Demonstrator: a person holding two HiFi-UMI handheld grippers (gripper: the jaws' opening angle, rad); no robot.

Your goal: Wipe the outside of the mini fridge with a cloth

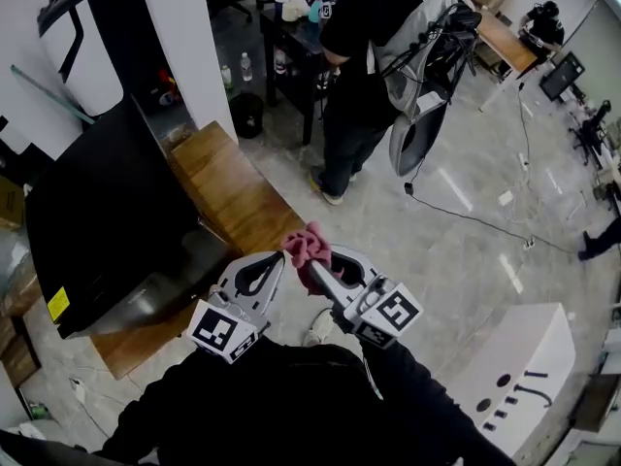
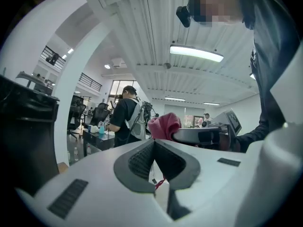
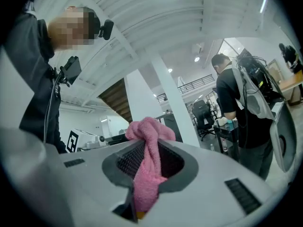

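Note:
The black mini fridge [image 1: 107, 221] stands at the left on a wooden platform [image 1: 233, 197]; its dark side also shows at the left of the left gripper view [image 2: 26, 126]. Both grippers are held close to my body, right of the fridge and apart from it. My right gripper [image 1: 315, 265] is shut on a bunched pink cloth [image 1: 309, 246], which sticks up between its jaws [image 3: 149, 160]. My left gripper [image 1: 277, 260] sits beside it, its jaws shut [image 2: 154, 143] with nothing between them. From the left gripper view the pink cloth [image 2: 164, 126] shows just past its tips.
A person in black with a backpack rig [image 1: 374, 66] stands at a dark table with bottles [image 1: 291, 37]. A white pillar [image 1: 184, 37] rises behind the fridge, with a black bin [image 1: 247, 115] at its foot. A white cabinet [image 1: 524, 367] stands at lower right; a cable [image 1: 466, 212] crosses the floor.

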